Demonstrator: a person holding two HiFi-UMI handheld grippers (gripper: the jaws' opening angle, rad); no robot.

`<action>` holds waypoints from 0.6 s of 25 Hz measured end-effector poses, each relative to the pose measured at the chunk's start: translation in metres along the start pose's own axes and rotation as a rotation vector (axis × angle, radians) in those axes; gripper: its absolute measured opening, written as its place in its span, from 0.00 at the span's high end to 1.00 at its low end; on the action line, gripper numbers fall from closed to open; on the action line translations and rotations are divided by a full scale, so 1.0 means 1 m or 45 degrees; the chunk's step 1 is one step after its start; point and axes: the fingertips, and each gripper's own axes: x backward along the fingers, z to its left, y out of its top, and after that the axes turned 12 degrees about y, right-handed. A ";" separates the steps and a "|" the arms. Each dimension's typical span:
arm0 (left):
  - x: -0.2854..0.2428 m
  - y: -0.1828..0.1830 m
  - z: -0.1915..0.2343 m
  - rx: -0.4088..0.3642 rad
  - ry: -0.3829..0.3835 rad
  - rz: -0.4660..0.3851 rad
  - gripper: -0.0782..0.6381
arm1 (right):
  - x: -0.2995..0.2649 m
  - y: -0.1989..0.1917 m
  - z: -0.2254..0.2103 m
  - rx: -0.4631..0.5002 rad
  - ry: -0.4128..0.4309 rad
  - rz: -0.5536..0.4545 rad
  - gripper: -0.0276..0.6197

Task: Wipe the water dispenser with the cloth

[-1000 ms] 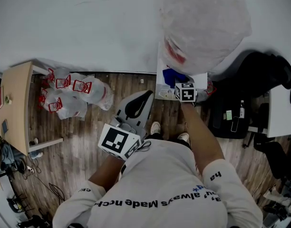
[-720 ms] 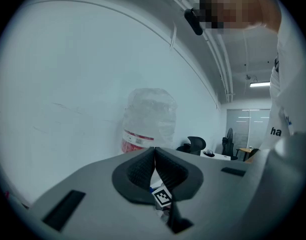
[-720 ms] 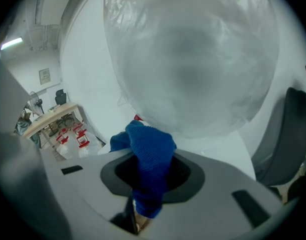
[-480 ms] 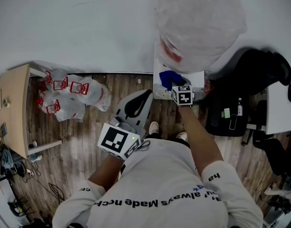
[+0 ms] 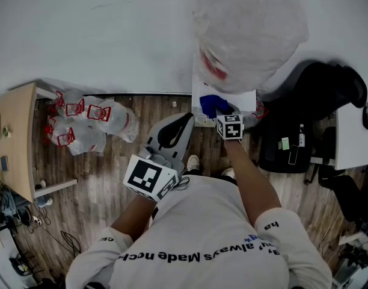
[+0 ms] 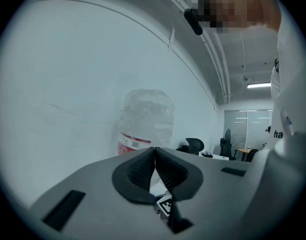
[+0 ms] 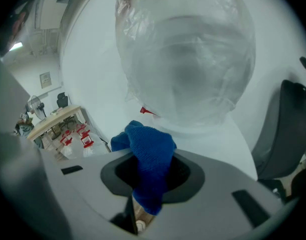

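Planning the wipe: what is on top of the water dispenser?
A large clear water bottle, wrapped in plastic film, stands on the water dispenser. The bottle's bulk hides its neck and the dispenser's top face.

Evenly, coolly lit indoors; soft shadows only. Washed pale on the wall (image 5: pixel 112 35). Heavy fisheye bending and black round corners in both gripper views. Glaring ceiling light (image 6: pixel 259 85) at right. Soft focus on the near left claw (image 6: pixel 154 151); crisp, saturated blue on the cloth (image 7: pixel 150 159).
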 end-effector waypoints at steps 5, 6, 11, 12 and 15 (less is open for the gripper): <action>-0.001 0.003 0.000 0.000 0.002 -0.010 0.86 | 0.011 0.009 -0.001 -0.092 0.044 -0.061 0.80; -0.001 0.002 0.000 0.000 0.003 -0.010 0.86 | 0.015 0.012 -0.005 -0.095 0.036 -0.082 0.80; -0.006 0.000 0.000 0.004 0.001 -0.003 0.86 | 0.032 0.015 -0.046 -0.157 -0.050 -0.125 0.80; -0.007 0.000 0.000 0.003 0.000 0.000 0.86 | 0.034 0.015 -0.055 -0.162 -0.067 -0.124 0.80; -0.009 -0.002 -0.002 0.002 -0.006 0.009 0.86 | 0.035 0.016 -0.077 -0.142 -0.102 -0.102 0.80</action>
